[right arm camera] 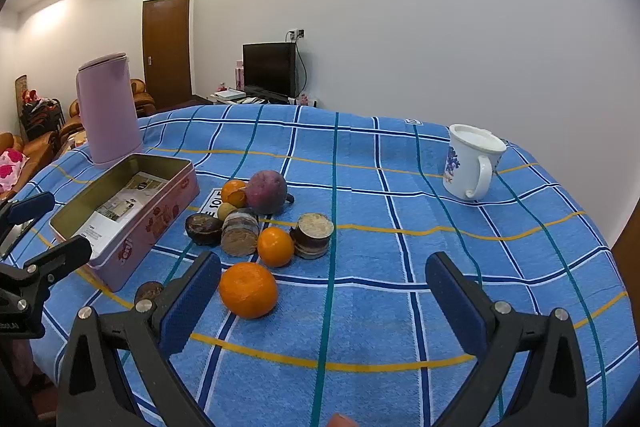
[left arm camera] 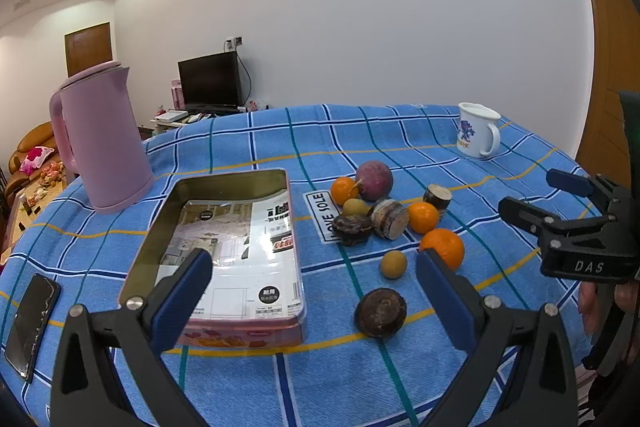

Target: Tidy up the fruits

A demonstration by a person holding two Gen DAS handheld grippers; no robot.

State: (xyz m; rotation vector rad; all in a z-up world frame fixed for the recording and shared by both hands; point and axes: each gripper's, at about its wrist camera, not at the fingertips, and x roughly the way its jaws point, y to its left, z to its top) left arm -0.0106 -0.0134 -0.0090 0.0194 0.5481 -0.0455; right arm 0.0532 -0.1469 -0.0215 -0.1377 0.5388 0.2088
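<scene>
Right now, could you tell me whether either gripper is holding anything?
Nothing is held: the left gripper and right gripper are both open, fingers apart over the table.

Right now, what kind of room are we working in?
Probably a home living room: a TV against the wall, a sofa at far left, and a cloth-covered table holding a kettle.

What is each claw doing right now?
Left claw: open, holding nothing.
Right claw: open, holding nothing.
</scene>
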